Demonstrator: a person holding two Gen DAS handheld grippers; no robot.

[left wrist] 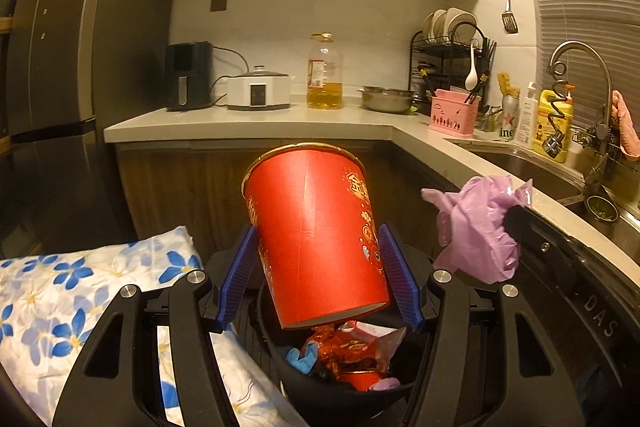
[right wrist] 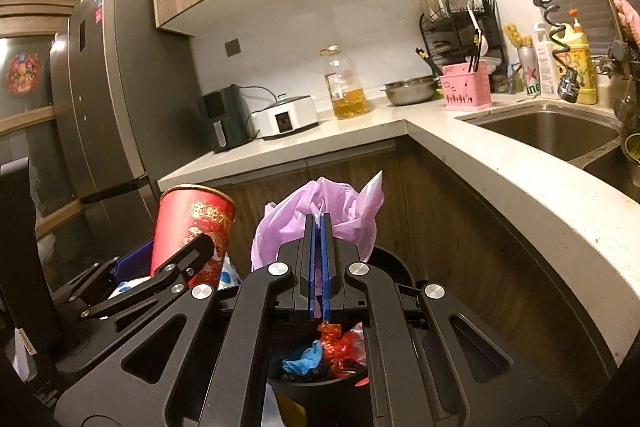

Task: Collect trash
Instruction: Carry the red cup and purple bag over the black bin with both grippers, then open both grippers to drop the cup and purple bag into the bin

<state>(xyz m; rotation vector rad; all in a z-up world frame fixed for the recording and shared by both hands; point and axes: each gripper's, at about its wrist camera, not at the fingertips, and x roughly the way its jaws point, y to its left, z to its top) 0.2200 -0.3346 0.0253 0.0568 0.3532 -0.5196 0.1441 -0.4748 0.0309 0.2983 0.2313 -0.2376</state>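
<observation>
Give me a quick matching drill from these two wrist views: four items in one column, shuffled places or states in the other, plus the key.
Items
1. red paper cup
2. purple plastic bag
3. black bin
4. oil bottle

Places or states
A. stands on the counter by the wall
B. pinched in the right gripper, jaws shut
C. held tilted between the left gripper's blue pads
D. below both grippers, with red wrappers and a blue glove inside

Pairs: 1-C, 2-B, 3-D, 4-A
</observation>
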